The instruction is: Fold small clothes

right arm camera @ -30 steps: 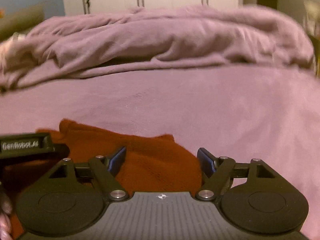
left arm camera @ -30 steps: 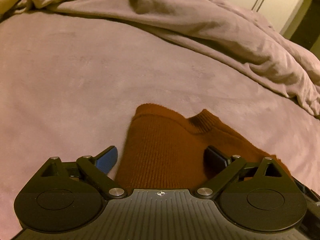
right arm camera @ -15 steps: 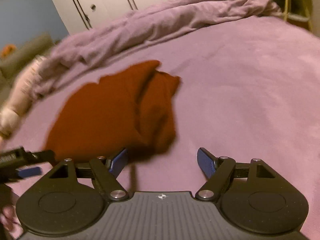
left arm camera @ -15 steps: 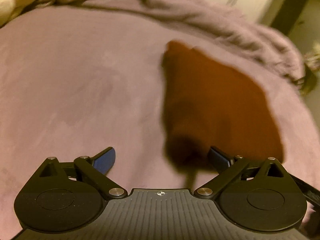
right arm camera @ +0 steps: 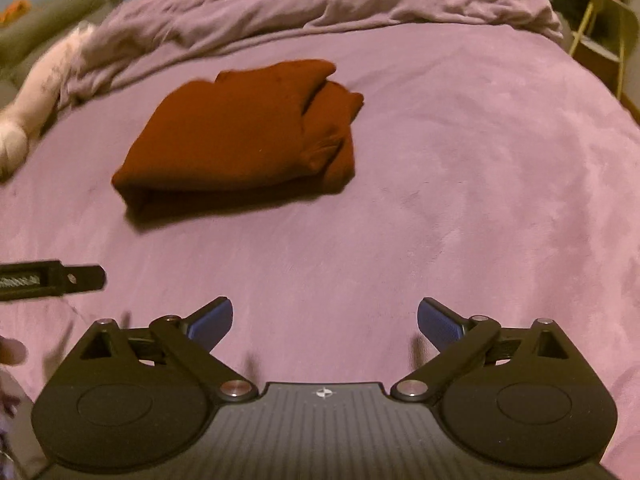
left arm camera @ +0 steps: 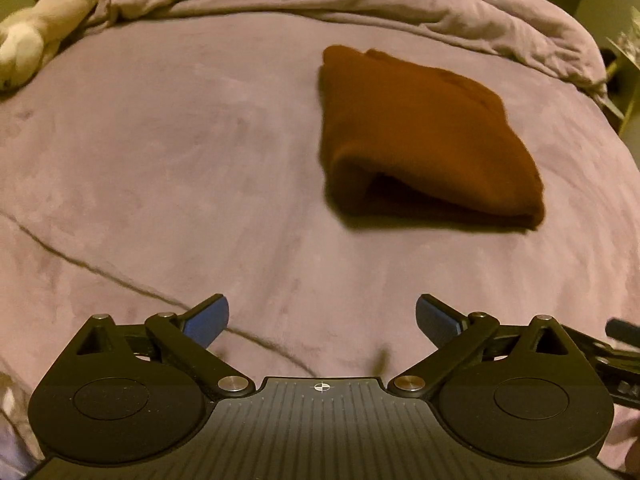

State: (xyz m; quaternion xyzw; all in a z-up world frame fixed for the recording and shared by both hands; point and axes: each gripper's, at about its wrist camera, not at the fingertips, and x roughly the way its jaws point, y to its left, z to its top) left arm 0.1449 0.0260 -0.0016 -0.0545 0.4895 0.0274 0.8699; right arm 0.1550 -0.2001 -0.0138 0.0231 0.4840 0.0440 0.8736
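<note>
A rust-brown knit garment [left arm camera: 424, 132] lies folded into a thick bundle on the purple bed cover [left arm camera: 180, 152]. In the left wrist view it sits ahead and to the right; in the right wrist view the garment [right arm camera: 240, 136] sits ahead and to the left. My left gripper [left arm camera: 322, 316] is open and empty, well back from the garment. My right gripper [right arm camera: 325, 318] is open and empty, also well back. Part of the left gripper [right arm camera: 52, 279] shows at the left edge of the right wrist view.
A crumpled purple duvet [left arm camera: 360, 4] is heaped along the far side of the bed. A pale plush toy [left arm camera: 36, 28] lies at the far left. A yellow-framed side table [right arm camera: 600, 32] stands beyond the bed's right edge.
Both grippers have pulled back from the garment, which was between the jaws a second ago. It now lies folded on the bed, farther from both cameras.
</note>
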